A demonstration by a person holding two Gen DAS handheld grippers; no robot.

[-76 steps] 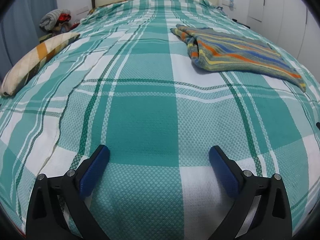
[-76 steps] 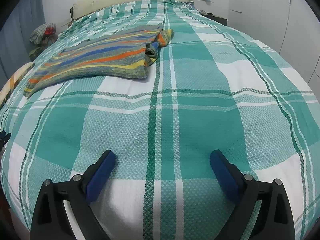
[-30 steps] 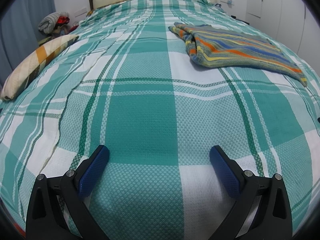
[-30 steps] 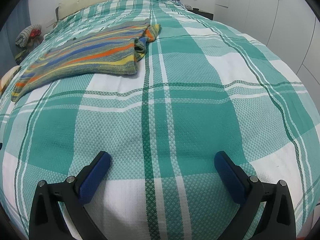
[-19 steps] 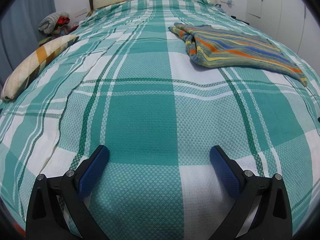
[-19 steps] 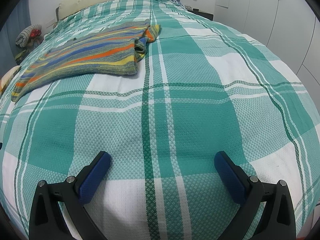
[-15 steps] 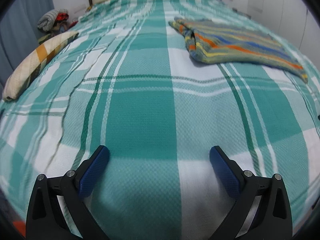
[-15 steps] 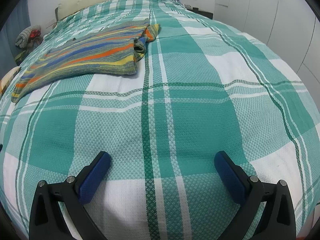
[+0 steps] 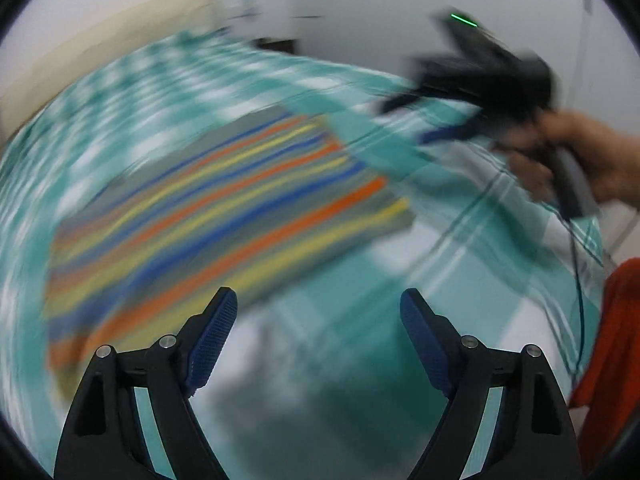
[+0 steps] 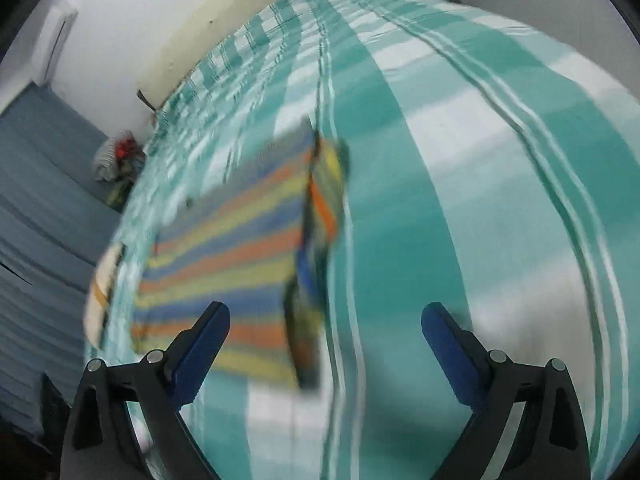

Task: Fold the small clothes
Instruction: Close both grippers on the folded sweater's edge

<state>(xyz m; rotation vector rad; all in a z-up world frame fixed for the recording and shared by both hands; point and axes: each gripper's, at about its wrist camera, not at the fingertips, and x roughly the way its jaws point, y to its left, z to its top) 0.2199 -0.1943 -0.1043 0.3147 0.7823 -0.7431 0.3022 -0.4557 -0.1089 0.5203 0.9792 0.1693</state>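
Though both views are smeared by blur, the striped sweater can be made out lying flat on the bed, spread over the green and white checked bedspread. From the left wrist camera, the left tongs hang above the bedspread with their blue pads wide apart and nothing between them, the sweater's near edge just ahead and to their left. Farther off to the right, the right tongs appear as a dark blurred shape gripped by a bare hand, above the sweater's far corner. From the right wrist camera, the right tongs are likewise spread open and empty over the sweater, whose folded edge runs between the pads. A patterned pillow lies beside the sweater at the bed's edge.
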